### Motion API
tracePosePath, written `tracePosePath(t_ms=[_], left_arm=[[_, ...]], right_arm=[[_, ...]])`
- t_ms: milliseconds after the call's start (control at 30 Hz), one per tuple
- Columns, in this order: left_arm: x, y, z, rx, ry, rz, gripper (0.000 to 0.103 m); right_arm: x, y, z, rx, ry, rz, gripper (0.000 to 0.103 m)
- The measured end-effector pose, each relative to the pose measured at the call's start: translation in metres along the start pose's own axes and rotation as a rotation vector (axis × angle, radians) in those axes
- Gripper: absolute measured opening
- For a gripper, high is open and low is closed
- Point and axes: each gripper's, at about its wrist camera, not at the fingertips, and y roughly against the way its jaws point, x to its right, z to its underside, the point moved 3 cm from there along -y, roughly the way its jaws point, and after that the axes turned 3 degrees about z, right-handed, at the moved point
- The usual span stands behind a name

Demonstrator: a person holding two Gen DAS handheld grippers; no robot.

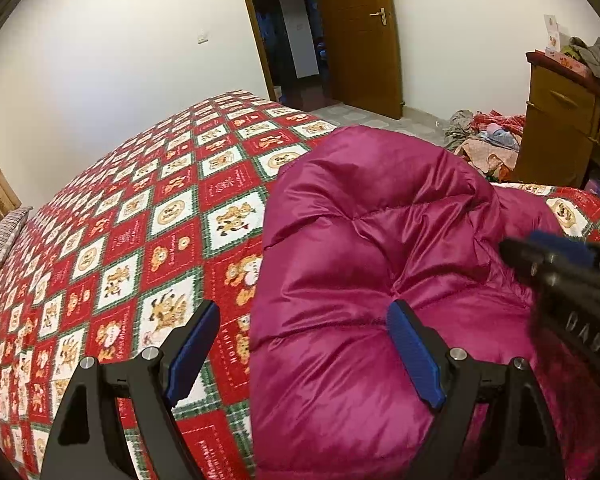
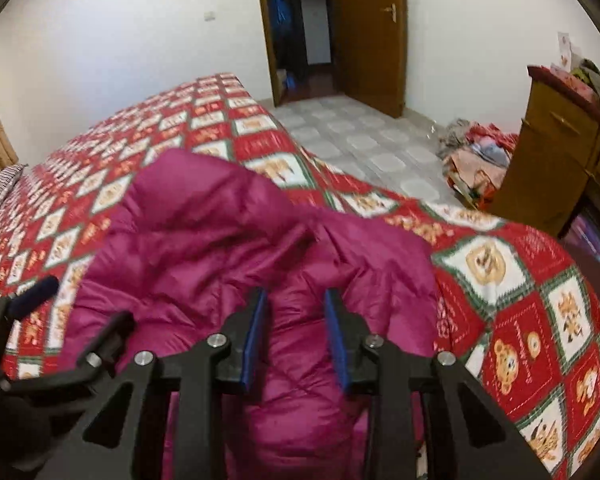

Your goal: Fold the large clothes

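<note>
White walls and an open brown door back a bedroom where a bed takes up most of the space, its red, white and green checked bedspread printed with cartoon animals. On the near right part of that spread lies a magenta quilted down jacket, puffy and bunched into folds, one rounded end pointing toward the far side of the bed. Over its near left edge hovers the left gripper, jaws spread wide, one blue pad above the bedspread and the other above the jacket, gripping nothing. To its right, the right gripper stands with its jaws narrowed but still parted, the jacket's fabric showing between the blue pads; whether they pinch it I cannot tell. Beyond the bed, a heap of clothes sits on the tiled floor beside a wooden cabinet at far right.
</note>
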Motion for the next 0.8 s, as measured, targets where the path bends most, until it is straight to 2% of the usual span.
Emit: tracePosePath(t_ms=[300,467,500,567,600,667,800], left_arm=[[0.012,-0.031,-0.002,-0.068,0.032,0.029,0.089],[0.01,-0.015,0.003,-0.078,0.003,0.06,0.089],[0.007,-0.006,0.005,-0.065,0.0,0.068,0.089],[0.002,0.015,0.011,-0.031,-0.01,0.059,0.089],[0.0,0.026,0.015,-0.014,-0.021,0.049,0.089],[-0.002,0.046,0.023,0.015,-0.041,0.028,0.089],[-0.007,0.085,0.045,0.051,-0.033,0.022,0.089]], right_arm=[[0.011,-0.023,0.01,-0.062,-0.022,0.074,0.031],[0.01,-0.009,0.013,-0.031,0.003,0.082,0.033],[0.01,0.003,0.015,-0.015,0.003,0.076,0.038],[0.011,0.032,0.022,0.035,-0.016,0.073,0.066],[0.012,0.051,0.028,0.068,-0.025,0.082,0.087],[0.011,0.09,0.044,0.137,-0.019,0.105,0.091],[0.003,0.136,0.073,0.175,-0.008,0.146,0.091]])
